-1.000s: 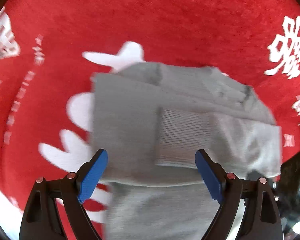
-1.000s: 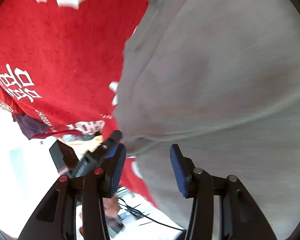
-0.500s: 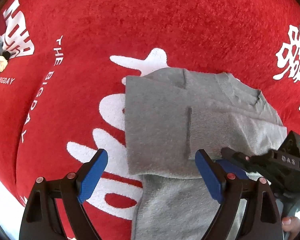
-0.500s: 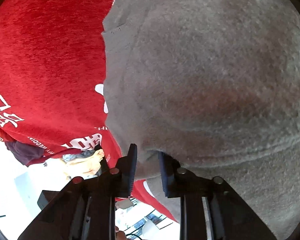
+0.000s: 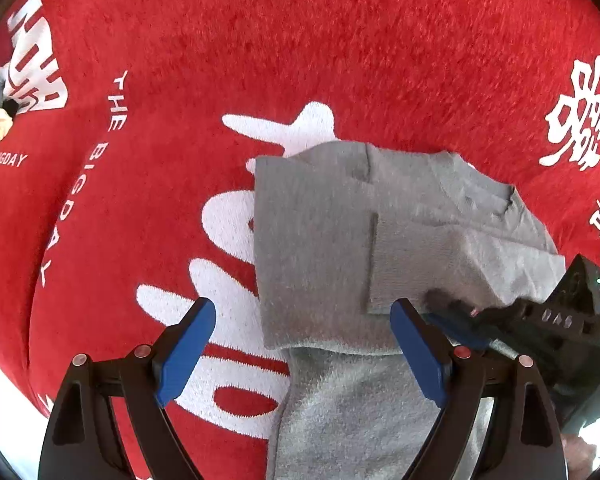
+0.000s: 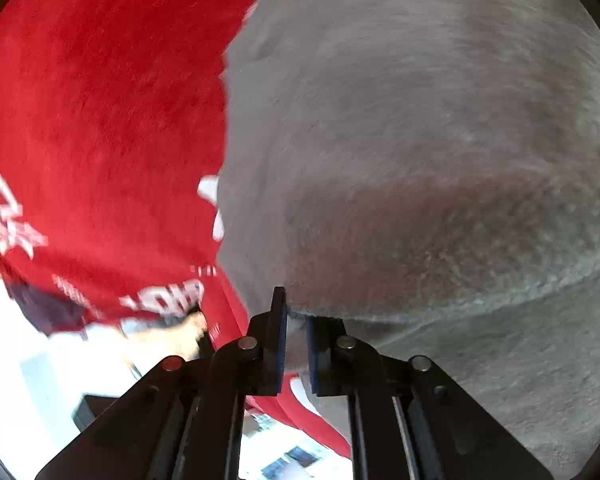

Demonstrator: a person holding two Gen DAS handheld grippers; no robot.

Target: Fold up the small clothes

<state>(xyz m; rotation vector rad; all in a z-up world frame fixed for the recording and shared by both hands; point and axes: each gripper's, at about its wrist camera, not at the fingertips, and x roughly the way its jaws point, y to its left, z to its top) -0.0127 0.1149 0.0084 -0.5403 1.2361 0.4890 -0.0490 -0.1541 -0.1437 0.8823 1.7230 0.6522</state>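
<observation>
Grey fleecy knit, that's the small sweater (image 5: 320, 248), lying partly folded on the red plush blanket with white lettering (image 5: 300, 40); one ribbed-cuff sleeve is laid across its body, the neckline sits toward the far right, and the lower part runs off the bottom of the left wrist view. The left gripper (image 5: 302, 344) hangs above it, blue pads wide apart and holding nothing. The right gripper (image 6: 296, 344) comes in low at the sweater's right edge, its jaws just closed in, pinching a fold of the grey fabric between the pads
</observation>
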